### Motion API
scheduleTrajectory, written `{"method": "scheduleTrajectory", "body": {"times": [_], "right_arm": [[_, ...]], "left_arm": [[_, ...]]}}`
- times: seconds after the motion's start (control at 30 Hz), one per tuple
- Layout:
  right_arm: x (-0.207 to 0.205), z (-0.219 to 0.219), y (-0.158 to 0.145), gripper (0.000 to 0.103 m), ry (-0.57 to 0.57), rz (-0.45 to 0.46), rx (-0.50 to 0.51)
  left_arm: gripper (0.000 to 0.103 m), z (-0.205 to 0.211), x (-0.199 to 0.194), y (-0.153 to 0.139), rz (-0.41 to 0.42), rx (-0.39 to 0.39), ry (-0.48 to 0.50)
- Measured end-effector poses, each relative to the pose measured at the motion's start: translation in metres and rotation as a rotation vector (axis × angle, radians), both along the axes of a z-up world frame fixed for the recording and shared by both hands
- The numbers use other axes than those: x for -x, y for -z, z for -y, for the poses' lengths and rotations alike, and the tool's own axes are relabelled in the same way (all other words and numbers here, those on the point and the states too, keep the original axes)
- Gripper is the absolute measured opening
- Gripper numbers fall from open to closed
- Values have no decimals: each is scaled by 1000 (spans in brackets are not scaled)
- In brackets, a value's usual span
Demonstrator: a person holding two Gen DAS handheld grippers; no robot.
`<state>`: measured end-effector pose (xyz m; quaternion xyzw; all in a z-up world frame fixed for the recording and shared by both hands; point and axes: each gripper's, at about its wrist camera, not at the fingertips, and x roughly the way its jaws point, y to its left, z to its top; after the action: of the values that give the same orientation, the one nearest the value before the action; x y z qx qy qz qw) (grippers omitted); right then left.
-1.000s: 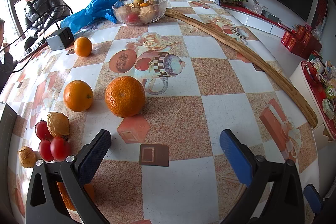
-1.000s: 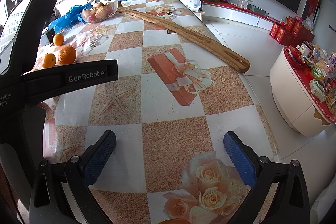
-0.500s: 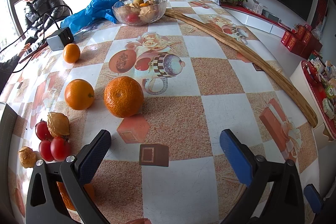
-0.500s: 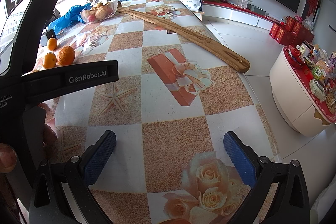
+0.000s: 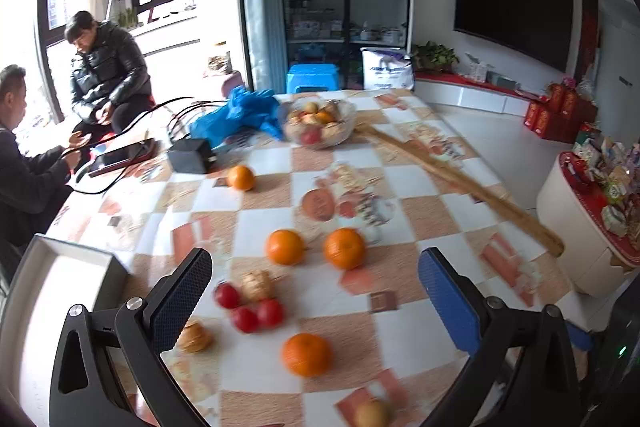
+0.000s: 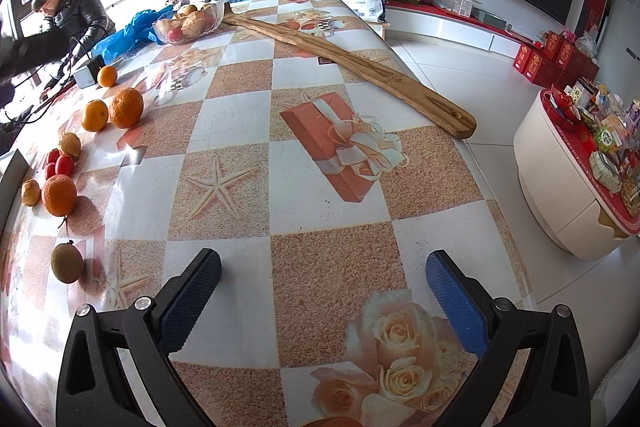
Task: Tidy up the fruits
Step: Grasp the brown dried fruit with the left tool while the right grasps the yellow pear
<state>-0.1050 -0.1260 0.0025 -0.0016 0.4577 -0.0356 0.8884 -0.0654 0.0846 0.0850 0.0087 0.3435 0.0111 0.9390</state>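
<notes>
Loose fruit lies on the checked tablecloth. In the left wrist view my left gripper [image 5: 316, 287] is open and empty, raised above an orange [image 5: 307, 353], three red tomatoes [image 5: 250, 311], two walnuts [image 5: 257, 284], and two more oranges [image 5: 344, 247] farther off. A smaller orange [image 5: 241, 177] lies beyond. A glass bowl of fruit [image 5: 318, 123] stands at the far end. My right gripper [image 6: 324, 291] is open and empty over bare table; the same fruit lies at its left, with a kiwi [image 6: 67, 263] nearest.
A long wooden board [image 6: 352, 57] runs along the table's right side. A black box with cables [image 5: 191, 155] and a blue bag [image 5: 240, 113] sit at the far left. A white tray [image 5: 60, 291] is at the left edge. Two people sit beyond.
The left gripper has pulled back and risen, so more fruit and the room show and its view is blurred. It has left the right wrist view. The right gripper has not moved.
</notes>
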Motion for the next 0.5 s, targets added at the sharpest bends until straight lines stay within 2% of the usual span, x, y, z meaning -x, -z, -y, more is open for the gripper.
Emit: {"method": "scheduleTrajectory", "body": {"times": [0.1,0.17,0.23,0.33,0.37,0.43,0.5], "right_arm": [[0,0,0,103,0,0,0],[0,0,0,103,0,0,0],[0,0,0,103,0,0,1],[-1,0,0,103,1,-1,1],[-1,0,0,103,3,-3,1],[-3,0,0,103,6,-8,1],[-4,0,0,103,4,-11,-1]], "left_arm": [[103,-40,4,29,-93,-44,-82],[103,-61,6,49,-151,-40,-127],[103,-72,6,64,-179,-16,-142],[103,-72,-2,80,-223,-45,-135],[103,-71,-6,85,-260,-42,-123],[103,-79,-7,86,-278,41,-120],[103,-82,-5,86,-269,51,-129]]}}
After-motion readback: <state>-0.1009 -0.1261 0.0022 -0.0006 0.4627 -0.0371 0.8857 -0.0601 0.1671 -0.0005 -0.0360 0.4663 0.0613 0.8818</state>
